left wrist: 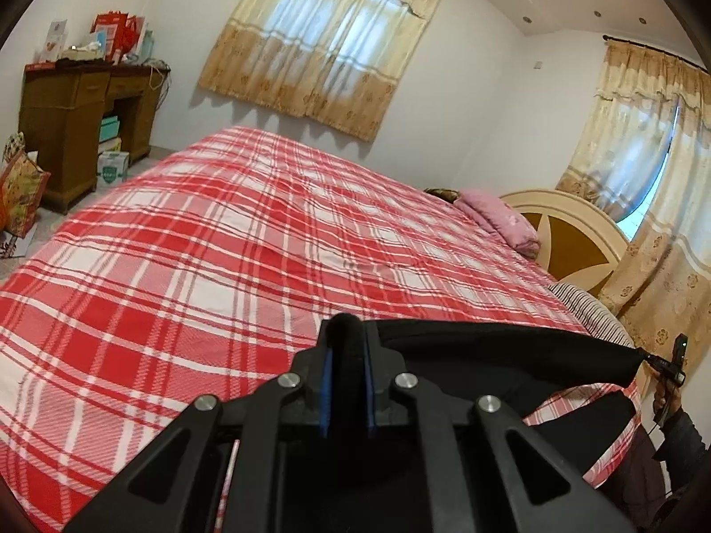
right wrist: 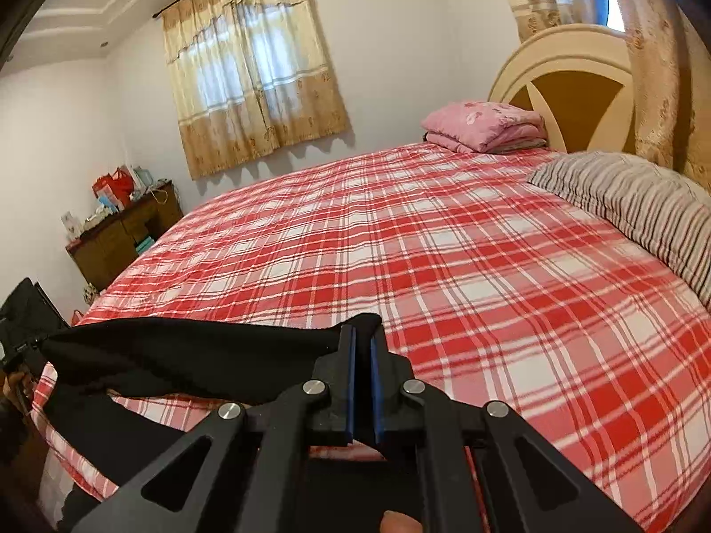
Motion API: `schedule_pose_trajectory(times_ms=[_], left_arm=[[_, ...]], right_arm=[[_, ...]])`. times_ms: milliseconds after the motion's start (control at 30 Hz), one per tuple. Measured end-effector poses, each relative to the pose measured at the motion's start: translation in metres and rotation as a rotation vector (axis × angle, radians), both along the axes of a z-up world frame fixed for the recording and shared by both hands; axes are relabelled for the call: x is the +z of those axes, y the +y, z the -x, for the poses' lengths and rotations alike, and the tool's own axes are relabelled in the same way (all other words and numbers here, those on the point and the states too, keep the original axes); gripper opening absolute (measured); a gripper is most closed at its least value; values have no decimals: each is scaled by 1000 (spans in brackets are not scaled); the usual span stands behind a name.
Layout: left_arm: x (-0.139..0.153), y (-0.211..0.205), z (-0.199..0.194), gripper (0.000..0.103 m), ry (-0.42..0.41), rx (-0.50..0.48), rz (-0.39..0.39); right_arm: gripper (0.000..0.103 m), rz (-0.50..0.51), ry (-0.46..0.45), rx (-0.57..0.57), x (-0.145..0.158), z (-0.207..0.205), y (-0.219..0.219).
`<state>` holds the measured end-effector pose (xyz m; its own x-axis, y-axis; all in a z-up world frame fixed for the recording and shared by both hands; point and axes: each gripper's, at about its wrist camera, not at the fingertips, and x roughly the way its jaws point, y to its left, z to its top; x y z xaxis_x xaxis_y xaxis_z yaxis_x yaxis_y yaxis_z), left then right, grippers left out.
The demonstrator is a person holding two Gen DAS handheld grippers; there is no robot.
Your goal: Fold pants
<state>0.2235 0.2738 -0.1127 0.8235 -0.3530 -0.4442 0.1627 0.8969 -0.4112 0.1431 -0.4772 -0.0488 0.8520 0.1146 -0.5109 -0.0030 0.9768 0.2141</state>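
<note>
Black pants [left wrist: 511, 351] hang stretched between my two grippers above the near edge of the bed. My left gripper [left wrist: 347, 326] is shut on one end of the top edge, with black cloth bunched between its blue pads. The cloth runs right to my right gripper [left wrist: 662, 362], seen small at the far right. In the right wrist view my right gripper [right wrist: 363, 333] is shut on the other end of the pants [right wrist: 186, 351], which run left to the left gripper [right wrist: 22, 346]. The lower part of the pants hangs down out of sight.
The bed [left wrist: 222, 244] has a red and white plaid sheet [right wrist: 489, 266]. A folded pink blanket [right wrist: 484, 126] and a striped pillow [right wrist: 635, 204] lie by the headboard [right wrist: 573, 84]. A wooden desk [left wrist: 84, 115] with boxes stands by the far wall. Curtains [left wrist: 320, 44] cover the windows.
</note>
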Motion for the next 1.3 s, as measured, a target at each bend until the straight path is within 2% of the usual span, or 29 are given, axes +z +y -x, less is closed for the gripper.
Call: schedule_pose_trajectory(times_ms=[367, 567, 667, 767, 933, 1033, 1133, 1200, 1300], left_arm=[[-21, 15, 43, 12, -69, -53, -20], [-54, 17, 64, 12, -8, -71, -34], [-62, 15, 71, 12, 7, -69, -52], [-63, 19, 79, 16, 1, -63, -60], [-66, 22, 89, 29, 10, -46, -97], [-67, 25, 97, 44, 18, -31, -128], [-69, 32, 109, 46, 27, -13, -153], [-71, 37, 117, 50, 34, 3, -169], [-73, 41, 127, 53, 44, 33, -211]], right_arm=[[5, 3, 104, 67, -43, 41, -12], [5, 31, 189, 83, -76, 52, -14], [5, 31, 204, 87, -81, 53, -13], [5, 26, 206, 86, -81, 55, -15], [6, 40, 222, 78, -82, 57, -15], [11, 49, 233, 66, -81, 58, -15], [16, 63, 239, 46, -78, 62, -18], [28, 78, 237, 29, -75, 66, -21], [29, 86, 226, -2, -68, 76, -27]])
